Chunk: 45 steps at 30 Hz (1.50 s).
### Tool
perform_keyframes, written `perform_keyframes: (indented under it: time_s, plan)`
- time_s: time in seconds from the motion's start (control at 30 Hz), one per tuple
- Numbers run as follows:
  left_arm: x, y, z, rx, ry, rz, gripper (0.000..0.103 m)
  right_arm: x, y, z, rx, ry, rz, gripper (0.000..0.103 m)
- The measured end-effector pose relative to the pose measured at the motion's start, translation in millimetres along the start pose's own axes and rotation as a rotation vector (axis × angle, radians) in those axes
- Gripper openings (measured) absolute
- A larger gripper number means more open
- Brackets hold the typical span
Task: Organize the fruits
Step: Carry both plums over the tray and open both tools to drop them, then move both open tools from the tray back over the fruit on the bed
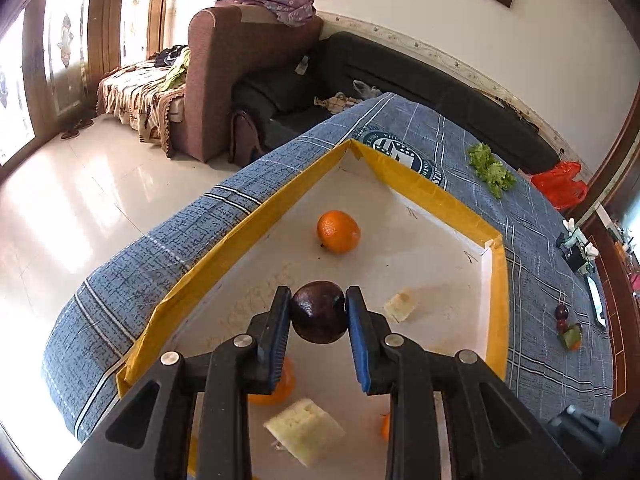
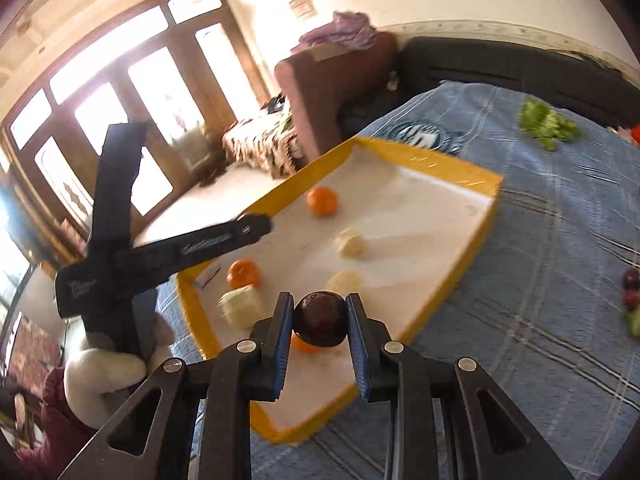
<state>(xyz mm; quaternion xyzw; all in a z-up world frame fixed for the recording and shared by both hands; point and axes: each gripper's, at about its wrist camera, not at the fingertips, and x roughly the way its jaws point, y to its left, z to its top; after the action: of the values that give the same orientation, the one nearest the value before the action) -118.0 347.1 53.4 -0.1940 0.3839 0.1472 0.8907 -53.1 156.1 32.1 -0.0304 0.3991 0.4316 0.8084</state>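
Note:
My left gripper [image 1: 318,312] is shut on a dark purple plum [image 1: 318,312] and holds it above the white tray with a yellow rim [image 1: 248,220]. My right gripper [image 2: 320,318] is shut on another dark plum [image 2: 320,318] over the tray's near corner [image 2: 452,292]. In the tray lie an orange [image 1: 338,231], a second orange [image 1: 280,388] partly hidden by my left finger, and pale cut fruit pieces [image 1: 305,432]. The right wrist view shows oranges [image 2: 322,200] and pale pieces [image 2: 349,242] in the tray. The left gripper's body [image 2: 120,240] shows at the left of that view.
The tray sits on a blue checked cloth [image 1: 540,280]. A lettuce leaf [image 1: 491,169] lies at the far side. Small grapes and fruit bits [image 1: 566,326] lie on the cloth to the right. A brown sofa [image 1: 224,80] and dark couch stand beyond the table.

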Motion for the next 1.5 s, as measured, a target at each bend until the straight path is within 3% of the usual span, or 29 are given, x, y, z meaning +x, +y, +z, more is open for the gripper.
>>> perform_keyframes:
  time_s: [0.17, 0.3, 0.43, 0.63, 0.7, 0.83, 1.0, 1.17, 1.27, 1.5]
  plan:
    - [11.6, 5.7, 5.0, -0.005, 0.021, -0.028, 0.032, 30.6, 21.8, -10.1, -0.063, 0.062, 0.022, 0.030]
    - [2.1, 8.0, 4.8, -0.023, -0.005, -0.043, 0.048, 49.8, 31.0, -13.5, -0.105, 0.086, 0.003, 0.031]
    - [-16.9, 11.3, 8.0, -0.051, -0.052, -0.052, 0.058, 50.1, 39.2, -17.7, -0.141, 0.083, -0.032, 0.033]
    - [-35.1, 1.0, 13.6, -0.045, -0.119, 0.017, 0.059, 19.3, 18.2, -16.1, -0.072, 0.021, -0.030, 0.045]
    - [-41.8, -5.7, 11.6, -0.029, -0.137, 0.027, 0.063, 1.4, 1.7, -17.0, -0.029, -0.014, -0.045, 0.049]
    - [-60.6, -30.1, 6.2, -0.001, -0.182, 0.028, 0.081, -28.9, -32.0, -22.5, 0.032, -0.061, -0.104, 0.052]
    - [-80.2, -70.6, -4.5, 0.076, -0.189, -0.051, 0.085, -70.3, -99.1, -36.5, 0.166, -0.110, -0.194, 0.054]
    - [-82.2, -113.6, -17.9, 0.170, -0.131, -0.151, 0.085, -118.5, -164.6, -55.7, 0.332, -0.153, -0.281, 0.055]
    - [-78.1, -131.6, -27.8, 0.177, -0.097, -0.197, 0.085, -153.9, -200.5, -68.9, 0.420, -0.185, -0.336, 0.054]
    - [-41.7, -174.5, -54.2, 0.234, 0.031, -0.273, 0.086, -215.4, -255.5, -91.2, 0.517, -0.222, -0.522, 0.056]
